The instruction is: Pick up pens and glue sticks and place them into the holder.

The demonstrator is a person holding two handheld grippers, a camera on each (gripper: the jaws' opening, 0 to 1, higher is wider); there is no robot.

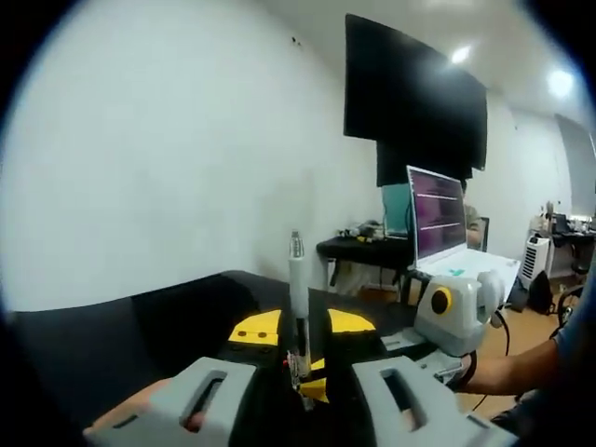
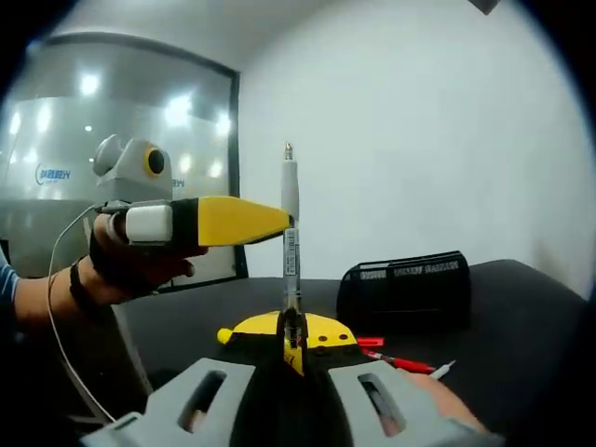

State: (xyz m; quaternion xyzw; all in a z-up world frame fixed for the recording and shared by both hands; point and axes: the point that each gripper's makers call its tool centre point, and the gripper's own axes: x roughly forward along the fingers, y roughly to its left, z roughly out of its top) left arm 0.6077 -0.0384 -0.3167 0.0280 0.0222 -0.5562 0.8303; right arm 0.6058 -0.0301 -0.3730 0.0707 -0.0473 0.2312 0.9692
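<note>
A white pen (image 2: 291,233) stands upright, and my right gripper (image 2: 291,343) is shut on its lower end. In the left gripper view the same pen (image 1: 298,279) rises between the yellow tips of my left gripper (image 1: 303,326), which straddle it with a small gap on each side. From the left of the right gripper view, the left gripper (image 2: 223,222) reaches in with its yellow tip at the pen's upper half. The right gripper (image 1: 456,312) shows at the right. A black mesh holder (image 2: 405,289) stands on the black table (image 2: 521,317). A red pen (image 2: 402,362) lies in front of it.
Another red item (image 2: 370,342) lies beside the yellow jaw tips. A laptop (image 1: 438,209) and dark wall screens (image 1: 414,93) are at the back of the room. A person's hand (image 2: 130,265) holds the left gripper, and a forearm (image 1: 507,372) reaches in low on the right.
</note>
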